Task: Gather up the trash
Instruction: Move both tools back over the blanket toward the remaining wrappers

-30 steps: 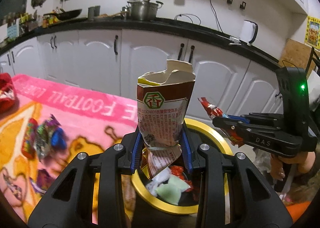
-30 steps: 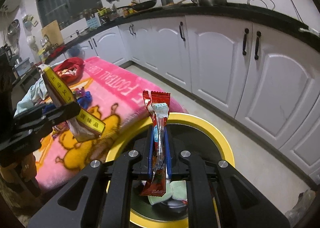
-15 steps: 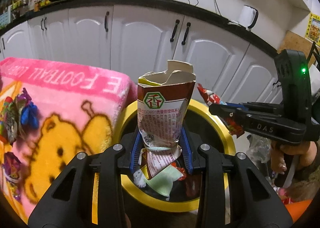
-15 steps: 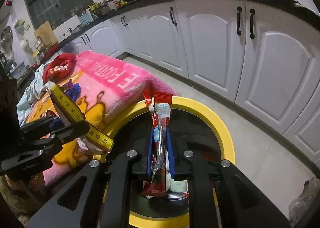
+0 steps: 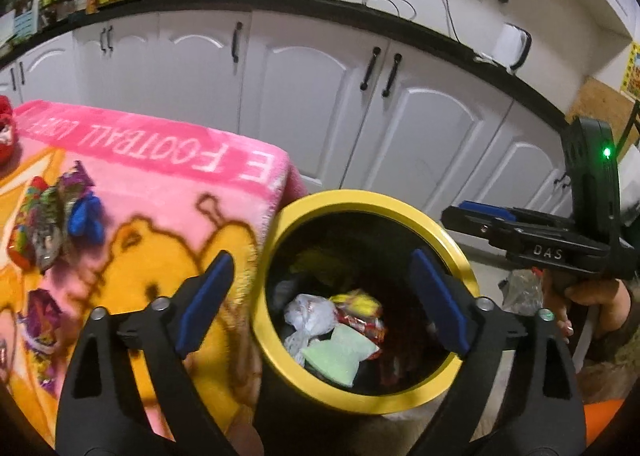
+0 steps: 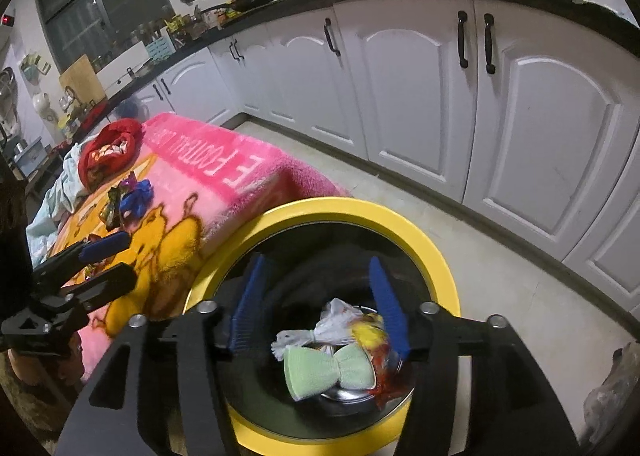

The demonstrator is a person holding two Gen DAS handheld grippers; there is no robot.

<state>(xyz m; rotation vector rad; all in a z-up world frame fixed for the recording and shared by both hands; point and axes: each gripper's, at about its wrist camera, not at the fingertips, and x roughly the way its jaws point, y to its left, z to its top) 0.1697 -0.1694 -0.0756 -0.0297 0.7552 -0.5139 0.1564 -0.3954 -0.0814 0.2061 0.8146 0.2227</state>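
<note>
yellow-rimmed bin [image 5: 420, 211], black inside, standing on the floor just beside the pink blanket [image 5: 168, 191] that covers the desk. contents showing: a white crumpled wrapper [image 6: 336, 326], a pale green cloth piece [image 6: 324, 370], red and yellow packets [image 5: 360, 312]; other trash in there is too dark to name.

left claw [image 5: 320, 296]: over the bin's near-left rim, jaws have just been opening and now stand spread wide, nothing between the blue pads [image 5: 204, 296].

right claw [image 6: 320, 300]: above the bin mouth, jaws have just been opening, part-way apart, nothing pinched between them.

trash not yet collected: a cluster of coloured candy wrappers [image 5: 44, 223] and a blue wrapper [image 5: 86, 213] on the left part of the blanket, well apart from the bin; another purple wrapper [image 5: 40, 320] nearer. a red bag [image 6: 108, 153] lies at the blanket's far end.

step in hand, by my reckoning: the drop into the bin, both claws emptied.

next move calls for: swinging a claw left to the wrapper cluster, keeping the jaws spread, coming down low on the soft blanket and pinching a wrapper without snagging the pile.
</note>
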